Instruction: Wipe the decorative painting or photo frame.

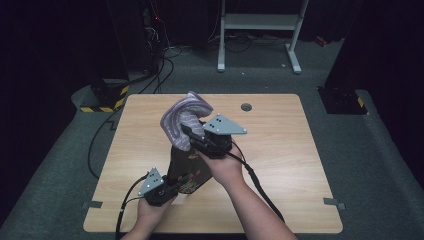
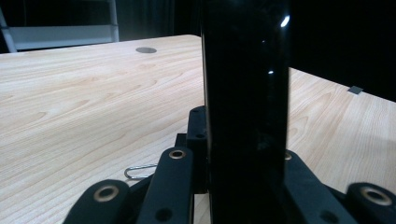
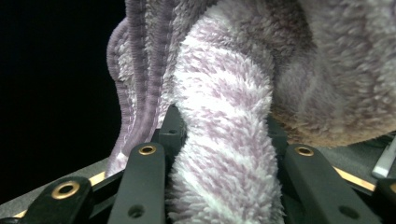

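High view: left gripper clamps the lower end of a dark patterned bag over the wooden table — farther up, right gripper pinches a fluffy purple striped sock at the bag's top.

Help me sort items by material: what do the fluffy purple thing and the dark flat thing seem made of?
Purple cloth: soft fleece or plush, matte, with fuzzy pile and pale stripes. Dark flat object: probably hard plastic or coated board, glossy black, showing sharp light glints.
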The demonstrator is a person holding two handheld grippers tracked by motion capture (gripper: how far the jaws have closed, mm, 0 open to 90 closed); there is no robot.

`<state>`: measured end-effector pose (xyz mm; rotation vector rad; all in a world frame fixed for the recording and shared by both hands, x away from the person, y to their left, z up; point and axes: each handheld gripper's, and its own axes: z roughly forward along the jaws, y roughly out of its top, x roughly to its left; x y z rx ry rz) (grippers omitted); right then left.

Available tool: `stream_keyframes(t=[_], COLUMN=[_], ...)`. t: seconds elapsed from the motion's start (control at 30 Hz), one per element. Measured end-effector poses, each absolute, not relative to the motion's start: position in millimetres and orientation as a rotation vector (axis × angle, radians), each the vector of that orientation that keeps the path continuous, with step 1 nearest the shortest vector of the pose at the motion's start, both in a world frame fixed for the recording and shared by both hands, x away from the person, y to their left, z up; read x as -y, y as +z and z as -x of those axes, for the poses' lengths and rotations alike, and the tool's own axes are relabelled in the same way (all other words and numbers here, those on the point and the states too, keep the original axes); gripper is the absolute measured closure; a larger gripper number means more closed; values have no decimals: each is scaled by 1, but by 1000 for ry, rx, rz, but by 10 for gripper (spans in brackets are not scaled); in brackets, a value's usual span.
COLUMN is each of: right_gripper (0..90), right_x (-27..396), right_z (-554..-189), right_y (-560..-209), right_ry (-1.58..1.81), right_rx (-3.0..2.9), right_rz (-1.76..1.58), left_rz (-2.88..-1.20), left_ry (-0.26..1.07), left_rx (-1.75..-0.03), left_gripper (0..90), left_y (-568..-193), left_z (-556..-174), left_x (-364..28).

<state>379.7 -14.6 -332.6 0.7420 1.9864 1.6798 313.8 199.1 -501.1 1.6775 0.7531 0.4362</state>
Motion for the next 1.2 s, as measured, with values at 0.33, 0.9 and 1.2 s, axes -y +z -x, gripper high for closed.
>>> stream_keyframes(t=[0.33, 0.9, 1.2], right_gripper=[647, 655, 656], right_x=[31, 49, 23], right_z=[-398, -404, -379], right_y=[-340, -352, -334], right_ry=[1572, 1504, 1585], right_rx=[-1997, -1959, -1975], right_rz=[-836, -916, -779], left_rz=[-1676, -1674, -1678], left_ry=[432, 433, 442], left_rx=[-753, -752, -750], left_gripper=[791, 791, 790], left_y=[-501, -502, -502], left_z=[-314, -314, -313], left_x=[-199, -199, -199])
